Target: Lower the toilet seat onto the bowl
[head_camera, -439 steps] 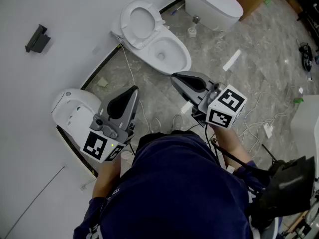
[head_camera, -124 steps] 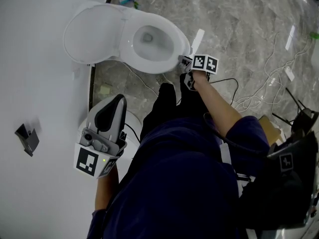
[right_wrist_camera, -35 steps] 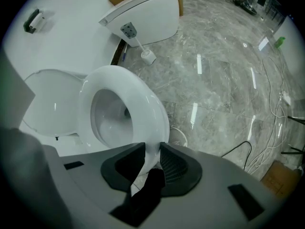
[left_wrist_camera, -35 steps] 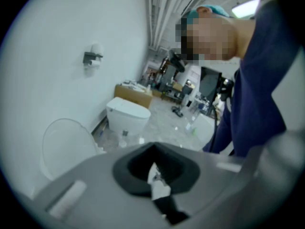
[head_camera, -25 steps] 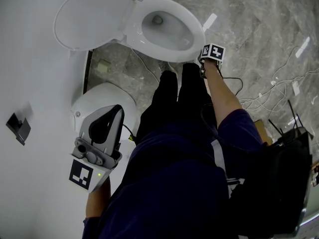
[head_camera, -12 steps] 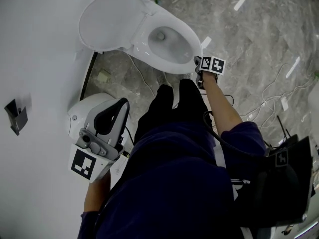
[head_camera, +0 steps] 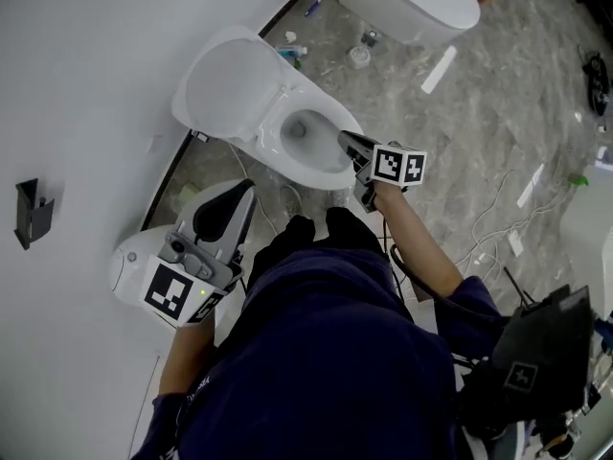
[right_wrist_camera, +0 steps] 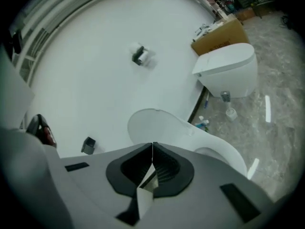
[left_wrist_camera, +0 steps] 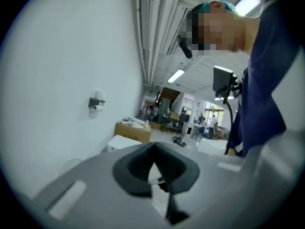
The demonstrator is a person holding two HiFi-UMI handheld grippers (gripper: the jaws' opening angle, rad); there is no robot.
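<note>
Head view: bright, even overhead light; shadows soft. White wall (head_camera: pixel 86 84) nr blown out; faint sheen on toilet bowl (head_camera: pixel 287 147) and floor (head_camera: pixel 498 113). Left gripper view: soft, smeared throughout; ceiling strip lights (left_wrist_camera: pixel 176 75) glare. Right gripper view: sharper. Both fisheye, straight lines bowed, dark vignette at corners, foreground out of focus.

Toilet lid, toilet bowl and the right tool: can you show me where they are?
toilet lid (head_camera: pixel 228 89), head view, middle of the raised lid.
toilet bowl (head_camera: pixel 272 148), head view, its left rim.
right tool (head_camera: pixel 343 139), head view, its closed tips.
</note>
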